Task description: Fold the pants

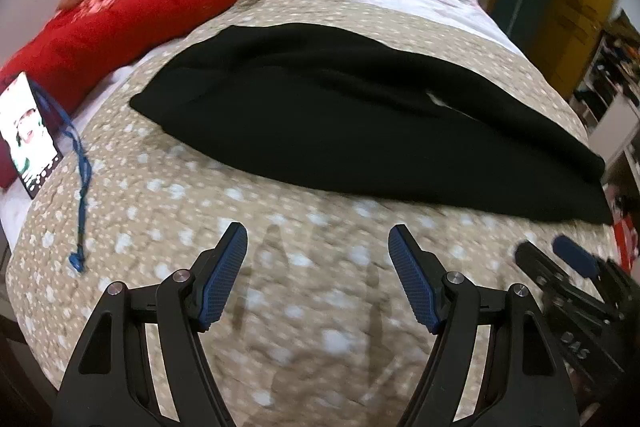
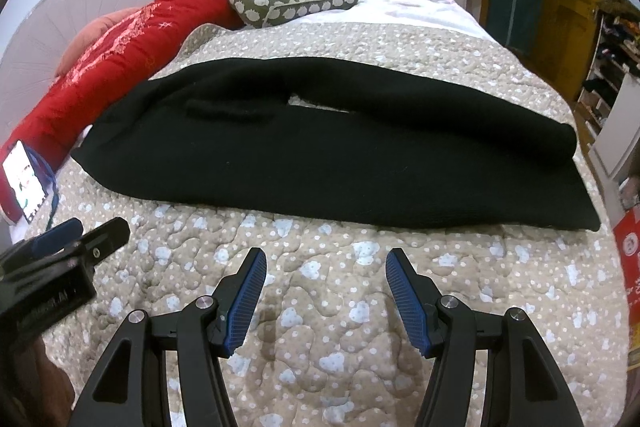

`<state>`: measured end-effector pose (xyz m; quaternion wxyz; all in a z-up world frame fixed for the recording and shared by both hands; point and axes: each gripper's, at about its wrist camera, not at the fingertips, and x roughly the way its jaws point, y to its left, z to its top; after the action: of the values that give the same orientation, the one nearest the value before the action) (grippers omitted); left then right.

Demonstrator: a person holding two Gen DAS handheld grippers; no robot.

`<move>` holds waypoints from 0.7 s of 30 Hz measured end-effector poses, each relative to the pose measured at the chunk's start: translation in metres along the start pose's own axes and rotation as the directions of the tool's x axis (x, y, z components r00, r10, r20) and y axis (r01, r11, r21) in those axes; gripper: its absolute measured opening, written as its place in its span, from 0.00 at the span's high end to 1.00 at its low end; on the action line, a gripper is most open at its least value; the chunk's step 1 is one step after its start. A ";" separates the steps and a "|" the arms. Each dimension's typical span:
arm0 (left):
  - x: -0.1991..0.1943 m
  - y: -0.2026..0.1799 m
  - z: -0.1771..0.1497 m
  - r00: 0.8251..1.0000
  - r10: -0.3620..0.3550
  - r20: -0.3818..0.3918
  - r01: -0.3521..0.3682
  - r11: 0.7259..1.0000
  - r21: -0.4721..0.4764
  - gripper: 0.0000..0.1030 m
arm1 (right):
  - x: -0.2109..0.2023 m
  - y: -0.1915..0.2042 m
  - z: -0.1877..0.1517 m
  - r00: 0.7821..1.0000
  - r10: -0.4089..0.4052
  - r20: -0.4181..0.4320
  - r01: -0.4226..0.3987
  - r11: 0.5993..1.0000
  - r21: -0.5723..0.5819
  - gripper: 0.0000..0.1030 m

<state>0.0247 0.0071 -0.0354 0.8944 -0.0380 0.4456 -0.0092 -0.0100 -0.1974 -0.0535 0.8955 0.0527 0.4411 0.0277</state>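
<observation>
Currently the pants (image 2: 320,155) lie flat on the quilt (image 2: 320,307), ahead of both grippers and clear of them — no contact. The left gripper (image 1: 318,259) has its jaws spread and empty; the right gripper (image 2: 326,285) is likewise spread and empty. Both hover over bare quilt just short of the near edge of the pants.

The long axis of the pants runs crosswise to the fingers, left to right. One end extends ahead-left of the left gripper, the other ahead-right of the right gripper. Two layers already appear stacked, with a gap showing along the far side in the right wrist view, so a lengthwise fold is judged done.

Neither gripper is clearly nearer — each faces its own half. The next move likely calls for reaching forward and outward to an end.
</observation>
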 end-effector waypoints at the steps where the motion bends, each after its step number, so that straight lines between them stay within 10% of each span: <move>1: 0.001 0.007 0.003 1.000 -0.001 -0.004 0.001 1.000 -0.019 0.28 | 0.001 -0.003 0.000 1.000 0.011 0.000 -0.011 1.000 0.008 0.41; 21: 0.073 0.109 0.065 0.995 -0.089 -0.041 0.065 0.909 -0.411 0.29 | 0.048 -0.047 0.023 0.982 0.183 0.051 -0.190 0.961 0.202 0.40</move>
<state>0.1184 0.1156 -0.0630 0.8521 -0.2415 0.4619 0.0479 0.0376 -0.2412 -0.0835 0.8856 0.1868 0.4201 0.0654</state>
